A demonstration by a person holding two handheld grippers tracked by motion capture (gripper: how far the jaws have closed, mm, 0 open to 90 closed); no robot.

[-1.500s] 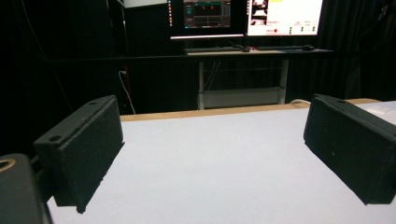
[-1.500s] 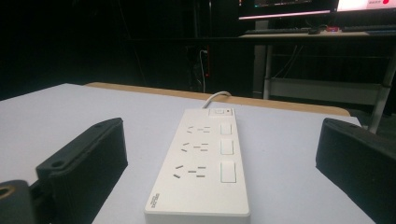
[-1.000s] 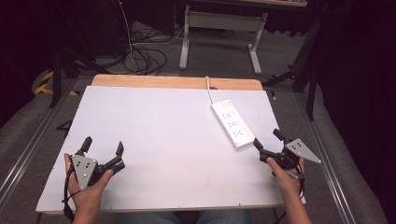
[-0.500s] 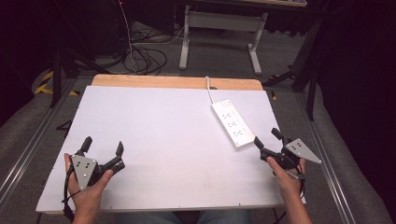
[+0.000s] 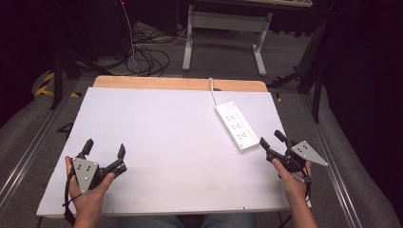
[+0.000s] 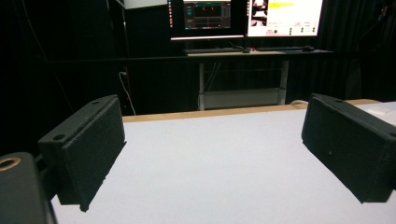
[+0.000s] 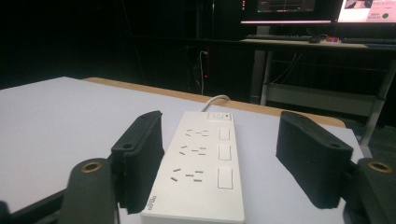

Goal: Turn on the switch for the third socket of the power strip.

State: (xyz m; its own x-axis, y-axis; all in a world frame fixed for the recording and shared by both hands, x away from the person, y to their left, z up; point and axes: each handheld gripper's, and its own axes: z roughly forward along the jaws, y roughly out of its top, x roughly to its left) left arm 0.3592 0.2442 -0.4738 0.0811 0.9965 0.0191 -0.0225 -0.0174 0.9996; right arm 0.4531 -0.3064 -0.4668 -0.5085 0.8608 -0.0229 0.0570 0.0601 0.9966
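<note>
I'm holding both grippers' jaws spread, empty — the power strip [image 5: 237,126] looks rigid, light, slick; I'd pinch its long sides.

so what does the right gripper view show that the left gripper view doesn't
The right gripper view has the white power strip lying just ahead of the right gripper, between its open jaws, with its cord running toward the far edge. The left gripper view has bare white table between the open jaws of the left gripper. Both share the table's wooden far edge and lit monitors on a desk beyond.
</note>
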